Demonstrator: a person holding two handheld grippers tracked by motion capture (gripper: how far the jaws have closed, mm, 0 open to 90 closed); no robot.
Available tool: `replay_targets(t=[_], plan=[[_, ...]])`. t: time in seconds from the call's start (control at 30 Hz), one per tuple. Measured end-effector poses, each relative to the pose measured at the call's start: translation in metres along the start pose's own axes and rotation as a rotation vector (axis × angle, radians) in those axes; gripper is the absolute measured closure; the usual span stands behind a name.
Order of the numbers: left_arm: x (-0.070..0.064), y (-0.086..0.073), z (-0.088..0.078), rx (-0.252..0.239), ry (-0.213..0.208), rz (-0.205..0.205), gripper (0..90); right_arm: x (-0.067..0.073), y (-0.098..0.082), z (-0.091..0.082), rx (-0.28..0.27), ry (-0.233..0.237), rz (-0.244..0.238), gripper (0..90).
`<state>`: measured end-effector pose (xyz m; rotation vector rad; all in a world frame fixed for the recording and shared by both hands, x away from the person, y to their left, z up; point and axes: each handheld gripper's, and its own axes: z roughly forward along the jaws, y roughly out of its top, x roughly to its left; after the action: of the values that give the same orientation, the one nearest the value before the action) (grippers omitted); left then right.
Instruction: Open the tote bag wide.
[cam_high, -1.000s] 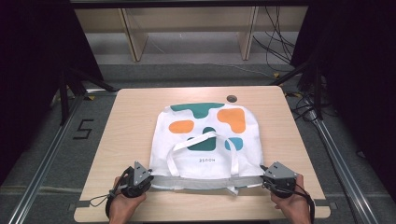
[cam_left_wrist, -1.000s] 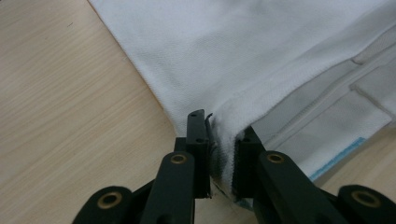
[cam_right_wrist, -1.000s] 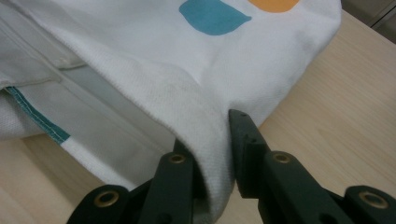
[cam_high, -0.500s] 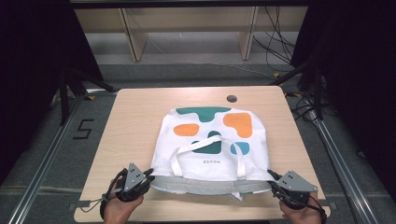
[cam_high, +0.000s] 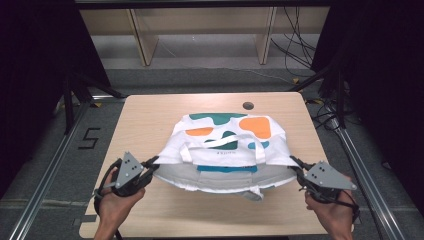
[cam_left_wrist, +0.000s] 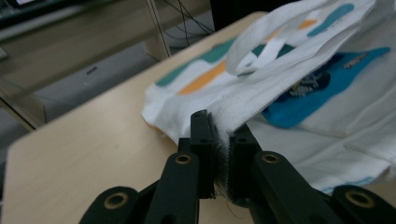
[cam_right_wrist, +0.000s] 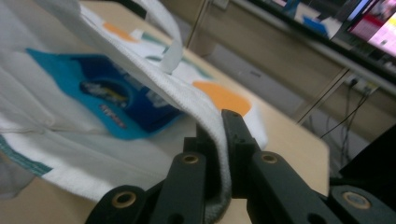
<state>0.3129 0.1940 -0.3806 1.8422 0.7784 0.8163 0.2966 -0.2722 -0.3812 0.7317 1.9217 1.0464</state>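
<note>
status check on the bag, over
Left gripper and right gripper shut on the tote bag rim corners. Mouth lifted open, blue packet inside. Nothing in the way.

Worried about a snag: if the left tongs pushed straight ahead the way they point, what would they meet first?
Probably the white tote bag itself: the left tongs already pinch its upper edge, and the cloth runs on ahead, blue packet inside.

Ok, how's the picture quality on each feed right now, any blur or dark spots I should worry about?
High view: evenly lit on the table, black surroundings, tote bag sharp enough. Left gripper view: dim, the jaws and pinched hem crisp, the blue packet inside the bag soft. Right gripper view: the jaws sharp, the bag's near cloth and background shelves blurred, a bright screen glaring top right.
</note>
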Motion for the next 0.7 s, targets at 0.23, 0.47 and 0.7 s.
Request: replay_targets(t=[0.23,0.47,0.7], plan=[[0.011,0.056,-0.014,-0.125,0.050,0.095,85.8,-0.037,0.051,-0.005,-0.095,-0.075,-0.037,88.0],[0.025,0.087,-0.021,-0.177,0.044,0.106,86.1,-0.051,0.083,-0.013,-0.118,-0.077,-0.051,88.2],[0.044,0.097,-0.014,-0.220,-0.023,-0.029,86.0,-0.063,0.104,-0.013,-0.149,-0.067,-0.032,88.2]])
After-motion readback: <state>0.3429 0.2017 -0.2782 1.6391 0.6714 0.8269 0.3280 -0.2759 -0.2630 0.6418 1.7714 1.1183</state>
